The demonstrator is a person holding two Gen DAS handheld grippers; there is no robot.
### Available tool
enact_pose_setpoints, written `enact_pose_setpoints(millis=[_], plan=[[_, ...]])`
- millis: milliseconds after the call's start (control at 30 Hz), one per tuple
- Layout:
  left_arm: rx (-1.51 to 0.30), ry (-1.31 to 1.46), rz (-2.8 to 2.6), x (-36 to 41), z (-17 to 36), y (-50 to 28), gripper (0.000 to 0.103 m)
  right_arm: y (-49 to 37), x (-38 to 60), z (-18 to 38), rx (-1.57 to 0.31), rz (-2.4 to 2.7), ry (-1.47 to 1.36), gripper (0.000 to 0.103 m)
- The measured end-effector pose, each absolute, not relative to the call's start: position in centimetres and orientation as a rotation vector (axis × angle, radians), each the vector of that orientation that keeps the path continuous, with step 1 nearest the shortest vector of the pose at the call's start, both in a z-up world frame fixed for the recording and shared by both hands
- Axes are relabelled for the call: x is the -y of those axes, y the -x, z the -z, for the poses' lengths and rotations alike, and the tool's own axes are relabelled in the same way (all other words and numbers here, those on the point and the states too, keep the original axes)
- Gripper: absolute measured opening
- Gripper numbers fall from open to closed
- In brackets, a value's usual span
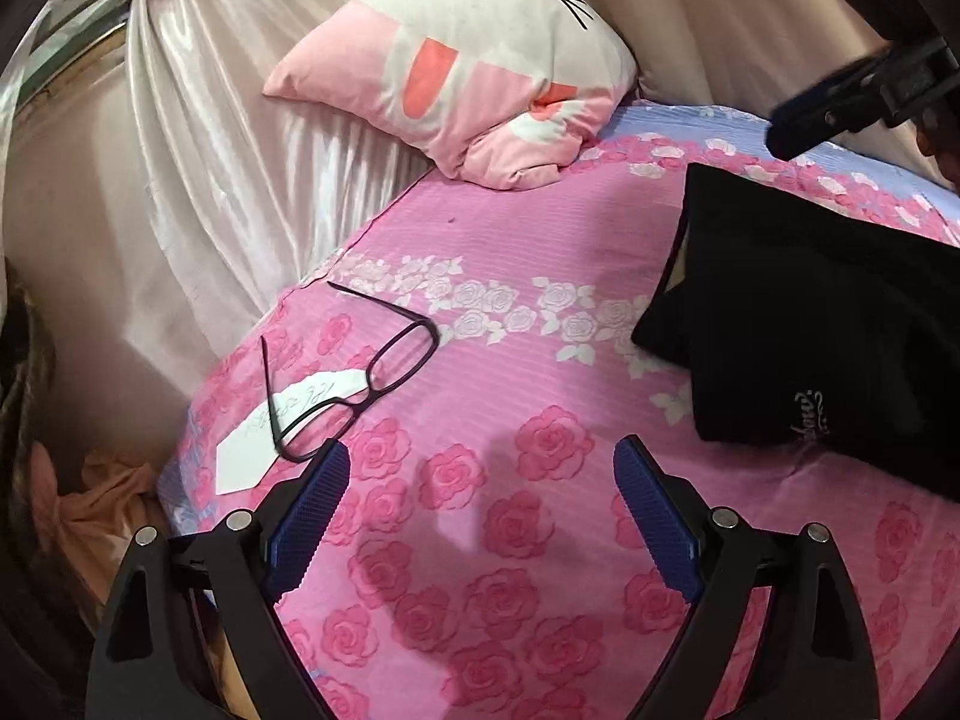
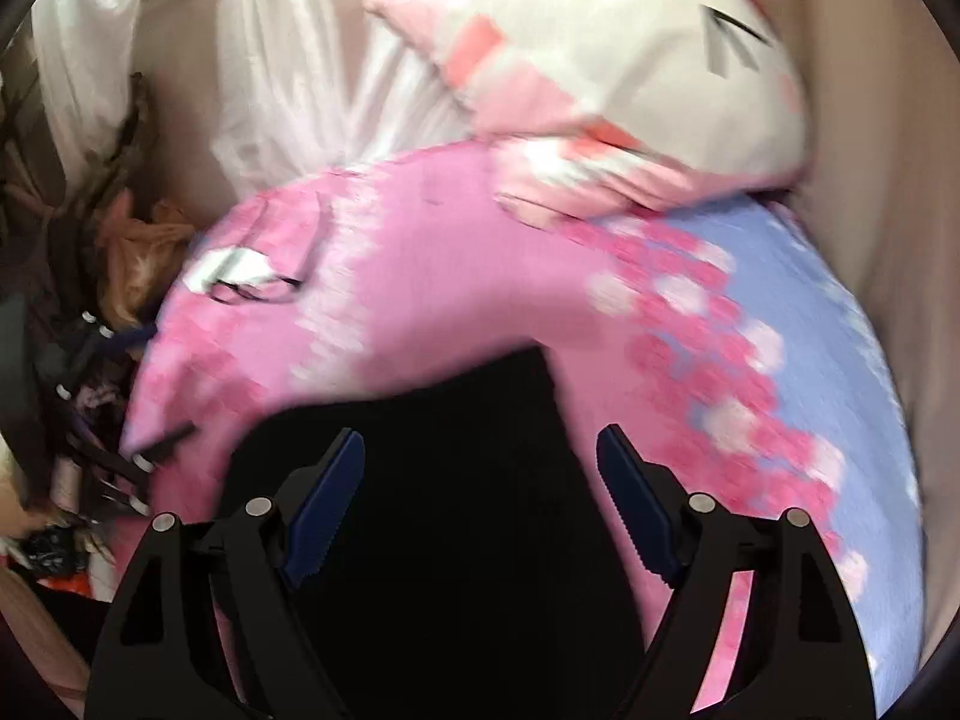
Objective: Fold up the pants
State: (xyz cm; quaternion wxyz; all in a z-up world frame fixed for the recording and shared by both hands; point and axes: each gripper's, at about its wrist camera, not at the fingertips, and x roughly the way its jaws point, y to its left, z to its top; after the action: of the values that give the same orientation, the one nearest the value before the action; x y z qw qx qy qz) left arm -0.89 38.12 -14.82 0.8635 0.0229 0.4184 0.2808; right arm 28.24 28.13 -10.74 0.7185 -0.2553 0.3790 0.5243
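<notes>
The black pants (image 1: 810,330) lie folded in a flat bundle on the pink floral bed sheet (image 1: 480,360), at the right of the left wrist view. My left gripper (image 1: 480,510) is open and empty above bare sheet, left of the pants. My right gripper (image 2: 480,504) is open and empty, hovering just over the pants (image 2: 456,480), which fill the lower middle of the blurred right wrist view. The right gripper also shows in the left wrist view (image 1: 864,96), above the far end of the pants.
A pair of dark glasses (image 1: 354,378) lies on a white paper slip (image 1: 288,432) near the bed's left edge. A pink and white cat pillow (image 1: 480,60) sits at the head of the bed. A satin curtain (image 1: 198,150) hangs at the left.
</notes>
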Motion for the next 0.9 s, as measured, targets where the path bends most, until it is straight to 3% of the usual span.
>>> enact_pose_setpoints(millis=[167, 300, 367, 433, 467, 633, 733, 800, 900], plan=[[-0.849, -0.033, -0.569, -38.1, 14.1, 2.9, 0.088, -20.0, -31.1, 11.7, -0.816, -1.133, 0.760, 0.078], [-0.854, 0.007, -0.569, -38.0, 13.8, 4.1, 0.088, -16.4, -33.4, 16.4, -0.752, -1.005, 1.019, 0.077], [-0.853, 0.012, -0.578, -37.9, 13.6, 4.8, 0.088, -16.0, -33.6, 18.7, -0.762, -0.986, 1.078, 0.043], [-0.854, 0.002, -0.597, -37.9, 13.5, 5.3, 0.088, -17.7, -32.8, 18.2, -0.850, -0.963, 0.937, 0.014], [-0.851, 0.001, -0.597, -38.0, 13.3, 5.6, 0.088, -18.5, -32.4, 17.4, -0.867, -0.941, 0.891, 0.007], [-0.829, 0.010, -0.617, -38.8, 12.7, 6.8, 0.088, -24.5, -27.3, 6.4, -0.734, -0.717, 0.548, 0.007], [-0.817, 0.023, -0.618, -39.1, 12.4, 7.0, 0.088, -25.4, -26.0, 2.8, -0.590, -0.574, 0.541, 0.007], [-0.807, 0.035, -0.608, -39.1, 12.3, 7.0, 0.088, -25.2, -26.8, 4.2, -0.595, -0.570, 0.548, 0.007], [-0.803, 0.048, -0.592, -38.8, 12.2, 6.7, 0.088, -22.7, -30.4, 10.8, -0.703, -0.670, 0.585, 0.013]])
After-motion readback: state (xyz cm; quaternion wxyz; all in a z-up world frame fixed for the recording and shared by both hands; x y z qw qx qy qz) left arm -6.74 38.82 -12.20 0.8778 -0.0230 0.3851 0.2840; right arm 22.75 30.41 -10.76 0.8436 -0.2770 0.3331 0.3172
